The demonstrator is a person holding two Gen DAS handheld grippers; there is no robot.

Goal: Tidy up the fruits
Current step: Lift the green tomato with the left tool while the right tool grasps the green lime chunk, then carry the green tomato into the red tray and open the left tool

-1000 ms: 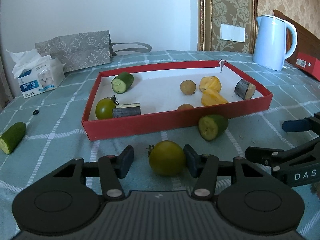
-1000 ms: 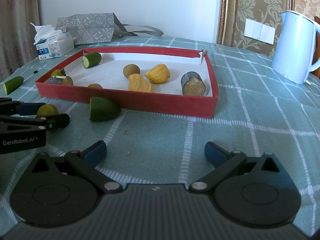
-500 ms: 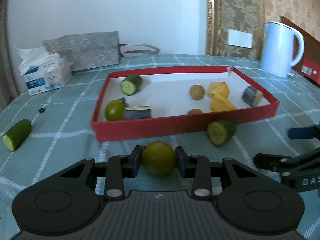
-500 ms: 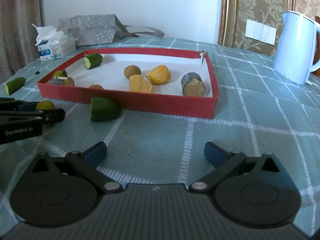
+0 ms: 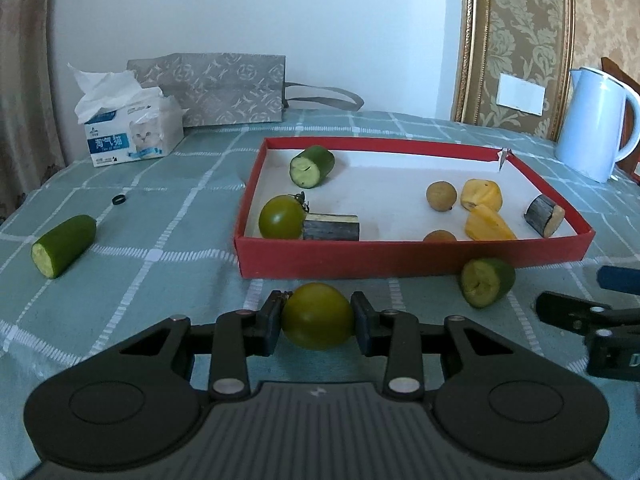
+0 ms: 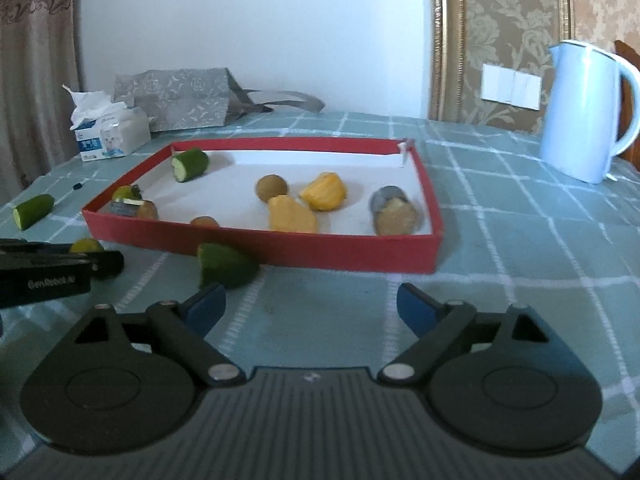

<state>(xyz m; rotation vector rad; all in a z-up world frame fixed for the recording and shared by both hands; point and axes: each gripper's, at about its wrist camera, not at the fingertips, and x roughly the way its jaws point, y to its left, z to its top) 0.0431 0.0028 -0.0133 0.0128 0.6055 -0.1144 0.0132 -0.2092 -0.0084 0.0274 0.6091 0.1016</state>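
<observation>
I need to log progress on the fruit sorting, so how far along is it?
Partly done. Already in the red box: a green tomato, a cucumber piece, two yellow chunks and other pieces. In hand: the left gripper is shut on a second green tomato. Left: a cucumber end by the box, near the open, empty right gripper, and another cucumber piece farther left.

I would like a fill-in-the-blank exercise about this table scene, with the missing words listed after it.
1. The left gripper is shut on a round green ____.
2. The shallow red cardboard tray holds ____ yellow fruit chunks.
3. The right gripper is ____, with nothing between its blue pads.
4. The light blue plastic kettle stands ____ the tray.

Missing words: tomato; two; open; outside
</observation>
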